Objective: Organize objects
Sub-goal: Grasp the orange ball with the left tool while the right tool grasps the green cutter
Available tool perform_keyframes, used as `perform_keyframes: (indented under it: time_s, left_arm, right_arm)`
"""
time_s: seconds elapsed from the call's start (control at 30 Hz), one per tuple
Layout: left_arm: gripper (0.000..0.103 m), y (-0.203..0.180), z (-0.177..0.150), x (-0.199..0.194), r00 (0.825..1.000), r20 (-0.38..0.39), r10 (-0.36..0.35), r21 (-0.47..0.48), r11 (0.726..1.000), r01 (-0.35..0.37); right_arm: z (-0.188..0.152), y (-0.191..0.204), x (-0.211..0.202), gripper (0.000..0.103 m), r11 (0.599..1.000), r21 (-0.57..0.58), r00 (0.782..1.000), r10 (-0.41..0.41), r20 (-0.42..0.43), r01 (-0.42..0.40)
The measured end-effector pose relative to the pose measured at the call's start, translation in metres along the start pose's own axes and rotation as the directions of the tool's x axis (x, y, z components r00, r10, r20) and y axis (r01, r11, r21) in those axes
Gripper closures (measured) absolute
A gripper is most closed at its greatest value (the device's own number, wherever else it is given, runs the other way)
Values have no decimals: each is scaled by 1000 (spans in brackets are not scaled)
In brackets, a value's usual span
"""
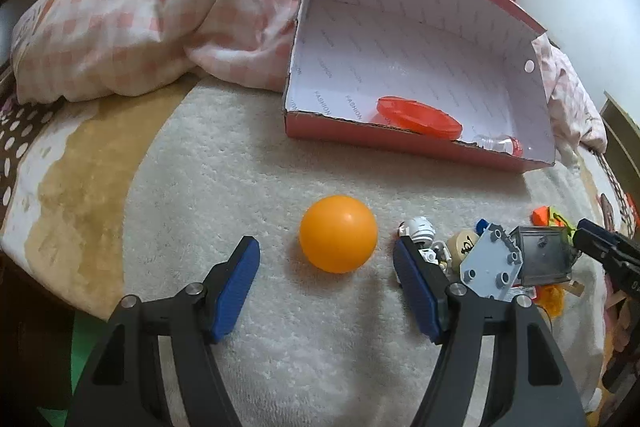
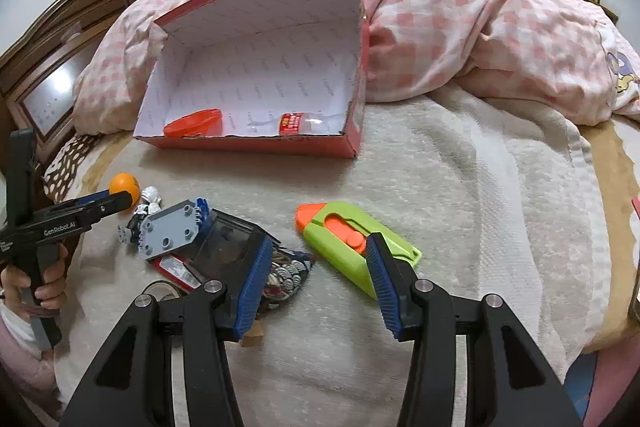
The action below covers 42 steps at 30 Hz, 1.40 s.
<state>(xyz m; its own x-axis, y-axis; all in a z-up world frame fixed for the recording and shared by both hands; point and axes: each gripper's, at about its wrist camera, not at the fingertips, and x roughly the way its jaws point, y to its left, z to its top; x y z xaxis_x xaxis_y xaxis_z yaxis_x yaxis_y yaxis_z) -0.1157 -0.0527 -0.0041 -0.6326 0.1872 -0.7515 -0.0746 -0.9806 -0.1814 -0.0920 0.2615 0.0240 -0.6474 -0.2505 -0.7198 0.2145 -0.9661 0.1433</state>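
The orange ball [image 1: 338, 233], at the centre of the left wrist view, should be straddled evenly before the jaws are squeezed (it may roll on the soft blanket [image 1: 280, 167]). The left gripper [image 1: 326, 259] is held open, empty, the ball just ahead. The right gripper [image 2: 320, 259] is open over the green toy [image 2: 352, 247]. The box [image 1: 400, 139] is seen at upper right.

"FASHION" printed over and over across the white lining of the pink box [image 1: 400, 143], "GenRobot.AI" in white along the black body of the left gripper [image 2: 120, 201] left of that box, small white lettering beneath it unreadable
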Motion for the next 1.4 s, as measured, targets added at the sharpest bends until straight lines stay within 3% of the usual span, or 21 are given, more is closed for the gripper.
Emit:
perform_keyframes:
  time_s: [0.3,0.77,0.9,1.0,1.1,1.27,1.33,1.4]
  left_arm:
    - [33,-7,2,9,998,5,56,46,997,-56]
    - [33,-11,4,23,993,9,114,78,990,-115]
    - [32,-10,5,24,994,7,111,75,991,-111]
    - [30,-11,5,25,993,5,118,83,990,-118]
    - [31,-10,5,24,993,2,118,71,991,-118]
    - [41,-8,5,19,996,15,92,58,994,-93]
    - [49,-7,5,19,995,17,95,57,994,-96]
    - [57,-7,4,18,995,18,101,57,993,-102]
  right_arm:
    - [-4,-10,2,53,993,-33,994,-111,-16,111]
    - [3,-3,26,50,977,-181,991,-124,-44,115]
    - [4,3,26,40,954,-280,991,-126,-46,108]
    - [7,6,34,39,928,-356,989,-137,-63,106]
    - [13,4,43,40,931,-354,990,-123,-75,89]
    - [12,-9,50,49,973,-226,995,-62,-84,42]
    - [8,-9,46,60,975,-216,995,-72,-74,54]
    - [4,-7,41,62,975,-211,993,-87,-78,69]
